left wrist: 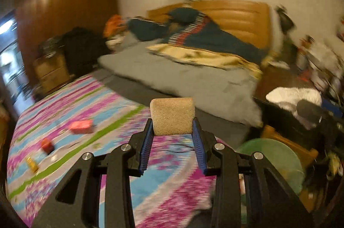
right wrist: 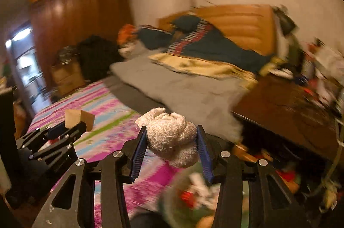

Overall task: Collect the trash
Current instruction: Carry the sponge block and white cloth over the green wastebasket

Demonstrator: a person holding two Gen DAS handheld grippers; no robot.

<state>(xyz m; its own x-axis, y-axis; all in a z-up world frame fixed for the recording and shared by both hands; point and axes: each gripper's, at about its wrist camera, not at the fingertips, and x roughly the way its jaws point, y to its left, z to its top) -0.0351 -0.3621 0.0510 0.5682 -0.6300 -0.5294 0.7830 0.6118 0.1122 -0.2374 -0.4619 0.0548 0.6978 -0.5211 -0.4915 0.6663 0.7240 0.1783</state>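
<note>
My left gripper (left wrist: 173, 131) is shut on a tan sponge-like block (left wrist: 172, 115), held above the striped floral sheet (left wrist: 103, 107). The same gripper shows at the left of the right wrist view (right wrist: 75, 127) with the block (right wrist: 79, 118). My right gripper (right wrist: 172, 140) is shut on a crumpled white cloth wad (right wrist: 172, 137), above a green bin (right wrist: 193, 195) holding scraps. The bin also shows in the left wrist view (left wrist: 273, 157). On the sheet lie a pink box (left wrist: 81, 127), a small red item (left wrist: 47, 145) and a yellow wrapper (left wrist: 32, 164).
A grey blanket (left wrist: 182, 75) and blue and yellow bedding (left wrist: 204, 43) lie on the far bed. A dark wooden table (right wrist: 290, 107) with clutter stands to the right. A wardrobe (left wrist: 64, 13) and a small drawer unit (left wrist: 51, 71) stand at the left.
</note>
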